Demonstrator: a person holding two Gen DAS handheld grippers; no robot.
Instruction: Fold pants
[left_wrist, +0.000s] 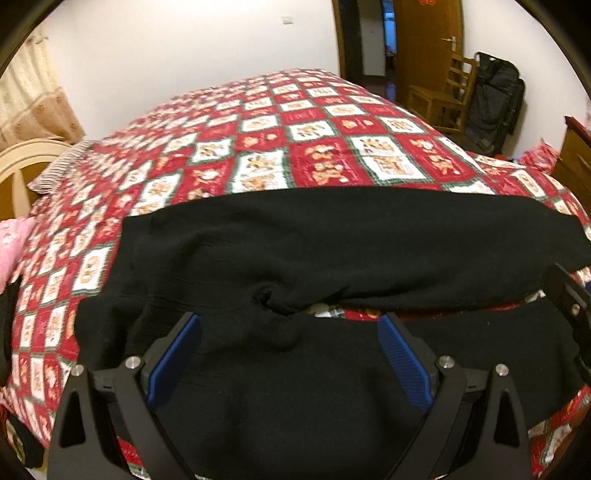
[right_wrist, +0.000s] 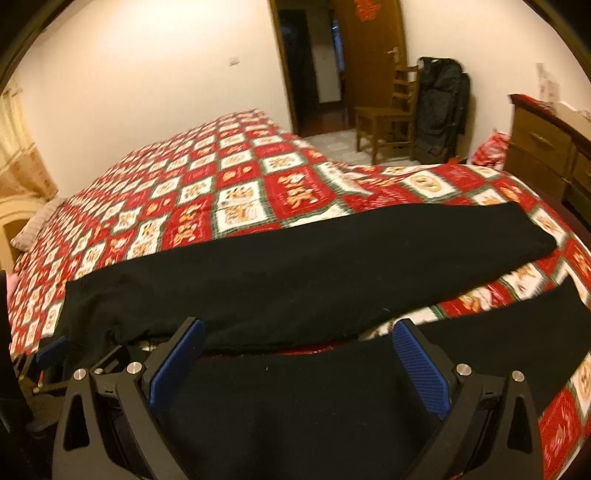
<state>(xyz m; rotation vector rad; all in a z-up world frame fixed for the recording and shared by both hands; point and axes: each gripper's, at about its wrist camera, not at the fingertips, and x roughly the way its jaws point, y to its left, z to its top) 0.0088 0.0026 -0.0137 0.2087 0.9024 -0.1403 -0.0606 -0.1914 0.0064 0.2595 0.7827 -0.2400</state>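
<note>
Black pants (left_wrist: 332, 236) lie spread on a red and white patterned bedspread (left_wrist: 258, 140). The two legs run to the right, with a gap of bedspread between them near the crotch. My left gripper (left_wrist: 290, 325) is open, its blue pads (left_wrist: 173, 358) wide apart over the near leg by the crotch. My right gripper (right_wrist: 299, 330) is open over the near leg (right_wrist: 295, 398); the far leg (right_wrist: 295, 269) lies beyond it. The right gripper also shows at the right edge of the left wrist view (left_wrist: 569, 295). Neither gripper holds cloth.
A wooden chair (right_wrist: 388, 118) and a black bag (right_wrist: 439, 107) stand by an open door (right_wrist: 314, 62) beyond the bed. A wooden dresser (right_wrist: 546, 147) is at the right. A pillow (left_wrist: 55, 170) and headboard (left_wrist: 22, 162) are at the left.
</note>
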